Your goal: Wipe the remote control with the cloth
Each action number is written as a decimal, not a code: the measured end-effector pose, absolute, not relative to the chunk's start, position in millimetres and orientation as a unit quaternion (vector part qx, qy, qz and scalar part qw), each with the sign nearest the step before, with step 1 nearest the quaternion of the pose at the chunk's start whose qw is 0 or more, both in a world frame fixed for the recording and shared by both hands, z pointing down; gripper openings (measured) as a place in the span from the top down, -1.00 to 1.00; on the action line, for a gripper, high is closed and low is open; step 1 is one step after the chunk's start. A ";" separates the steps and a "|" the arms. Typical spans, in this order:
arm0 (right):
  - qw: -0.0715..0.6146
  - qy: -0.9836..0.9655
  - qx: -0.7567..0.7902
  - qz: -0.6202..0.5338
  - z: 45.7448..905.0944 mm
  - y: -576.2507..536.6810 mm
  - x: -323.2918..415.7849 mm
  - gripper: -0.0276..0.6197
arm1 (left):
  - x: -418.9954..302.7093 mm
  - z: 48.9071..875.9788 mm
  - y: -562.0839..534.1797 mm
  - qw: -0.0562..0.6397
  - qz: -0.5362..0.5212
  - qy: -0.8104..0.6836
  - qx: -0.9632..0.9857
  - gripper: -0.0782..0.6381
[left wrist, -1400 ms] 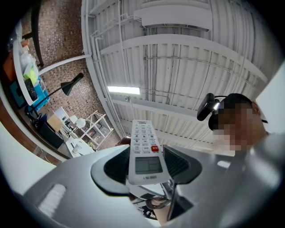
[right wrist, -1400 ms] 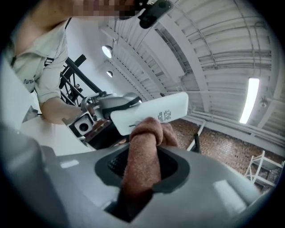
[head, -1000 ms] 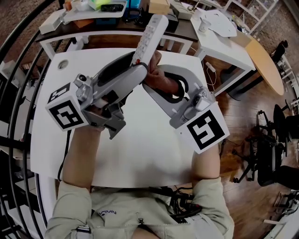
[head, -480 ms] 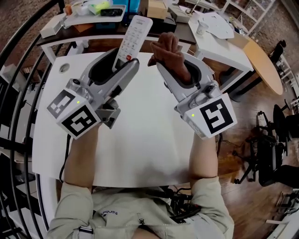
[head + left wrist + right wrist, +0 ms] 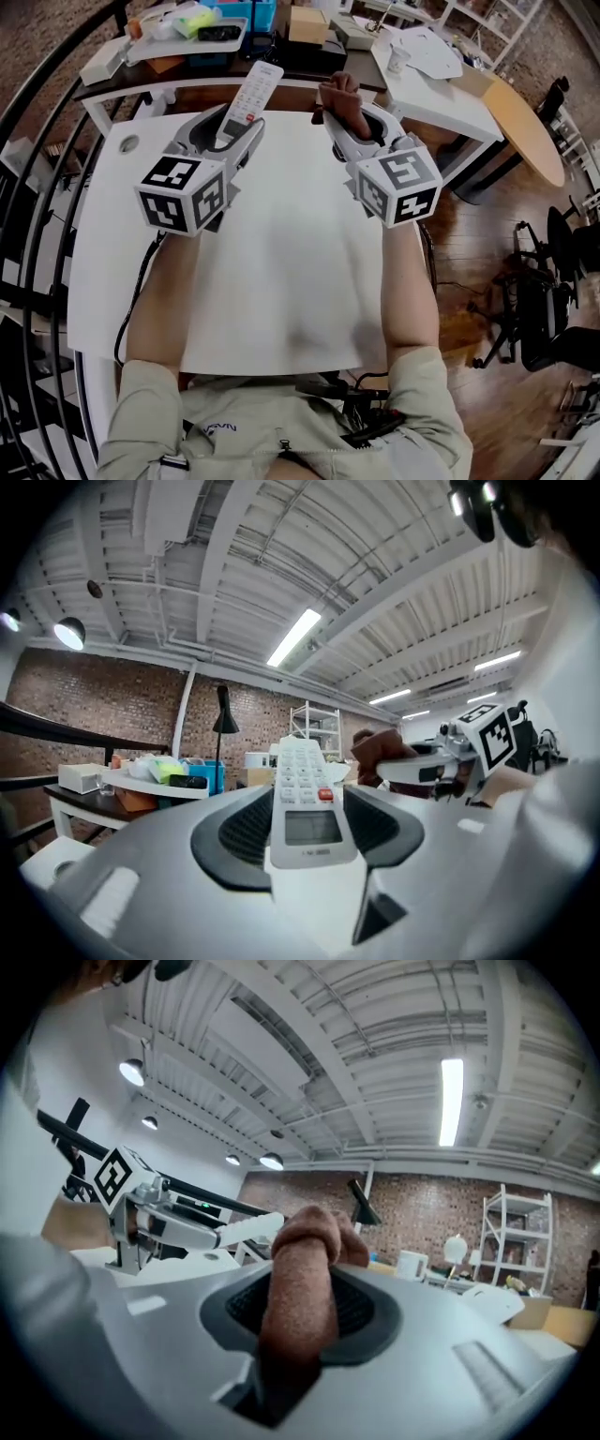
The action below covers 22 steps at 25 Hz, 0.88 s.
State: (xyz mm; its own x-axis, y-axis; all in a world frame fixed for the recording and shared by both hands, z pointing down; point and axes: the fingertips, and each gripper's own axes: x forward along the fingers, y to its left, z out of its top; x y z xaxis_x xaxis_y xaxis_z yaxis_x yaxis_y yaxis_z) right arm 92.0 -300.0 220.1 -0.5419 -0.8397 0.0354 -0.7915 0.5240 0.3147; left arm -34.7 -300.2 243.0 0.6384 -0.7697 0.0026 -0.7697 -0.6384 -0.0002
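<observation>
Clamping remote (image 5: 255,86) lengthwise in left gripper (image 5: 236,129), buttons up, tip past table (image 5: 281,281) far edge. Pinching bunched brown cloth (image 5: 339,98) in right gripper (image 5: 352,127), near remote, not touching.

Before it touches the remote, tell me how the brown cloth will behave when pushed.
The brown cloth is probably floppy: it bunches into a folded wad between the jaws. Its fuzzy surface should grip rather than slip. It seems light, standing past the jaws unsupported.
</observation>
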 end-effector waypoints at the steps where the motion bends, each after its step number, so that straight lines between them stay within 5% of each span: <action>1: 0.101 -0.866 0.474 -0.121 227.4 -307.1 94.0 0.56 | -35.2 250.3 -306.4 0.002 0.016 -0.432 0.902 0.10; 22: 0.334 -0.819 0.465 0.039 388.6 -376.2 110.5 0.55 | -41.8 377.0 -373.4 0.101 0.240 -0.449 0.855 0.11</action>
State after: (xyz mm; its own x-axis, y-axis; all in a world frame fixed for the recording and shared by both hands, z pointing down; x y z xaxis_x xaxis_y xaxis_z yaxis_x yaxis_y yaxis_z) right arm 110.5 -376.2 388.6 -0.3446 -0.7354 0.5835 -0.7877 0.5647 0.2465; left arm -41.8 -373.4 377.0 0.4827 -0.7187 0.5005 -0.8156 -0.5771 -0.0421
